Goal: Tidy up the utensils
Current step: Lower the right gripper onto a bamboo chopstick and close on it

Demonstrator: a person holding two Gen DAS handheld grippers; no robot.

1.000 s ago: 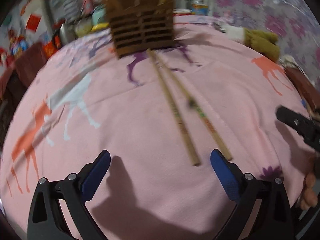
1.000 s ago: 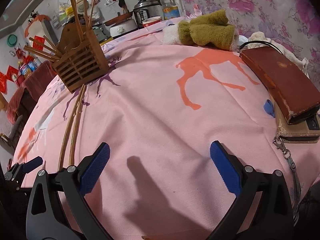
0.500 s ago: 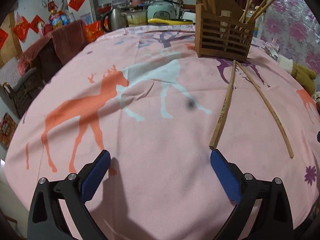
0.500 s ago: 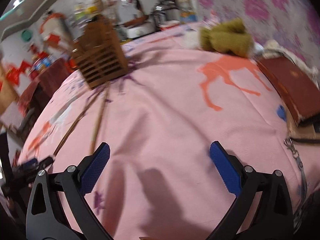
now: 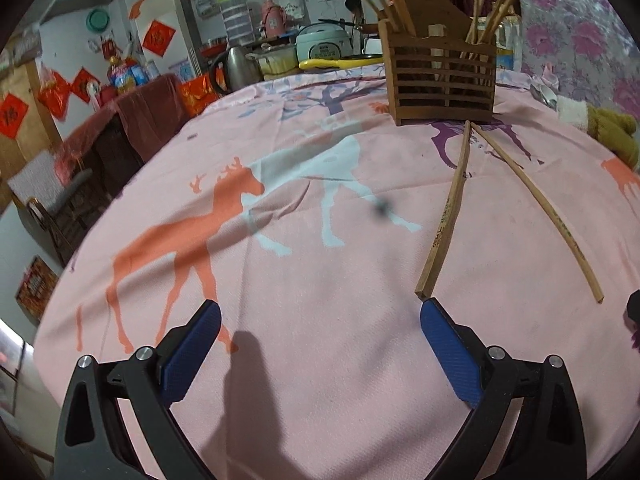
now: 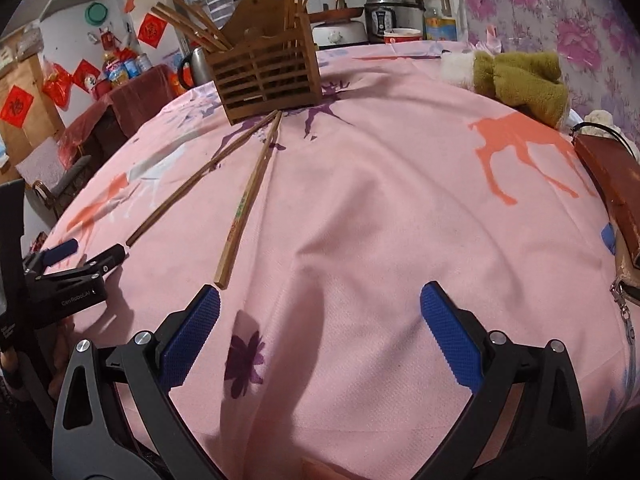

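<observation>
1. My left hand-held gripper (image 5: 320, 322) is released, its blue pads (image 5: 192, 350) spread wide over the pink deer-print cloth (image 5: 280, 300) on the desk, with nothing between them.
2. My right hand-held gripper (image 6: 320, 308) is likewise released and empty, its blue pads (image 6: 450, 334) well apart above the same cloth (image 6: 380, 220).
3. The wooden slatted holder (image 5: 442, 84) stands upright at the far side of the desk; I take it as my landmark. Several chopsticks (image 5: 494, 8) already stand in it, leaning out at angles.
4. Two loose chopsticks lie flat on the cloth, both with their far tips just in front of the holder's base, fanning apart toward me.
5. The left chopstick (image 5: 444, 216) runs from the holder to a near end just beside the right pad of my left hand-held gripper; I cannot tell if they touch.
6. The right chopstick (image 5: 540, 208) runs from the holder out to the right, its near end well clear of my left hand-held gripper.
7. In the right wrist view, that second chopstick (image 6: 248, 200) ends just beyond the left pad of my right hand-held gripper, and the holder (image 6: 266, 76) sits beyond it.
8. To the right of the holder lie an olive plush item (image 6: 516, 80) and, further right at the desk's edge, a brown wallet (image 6: 612, 176).
</observation>
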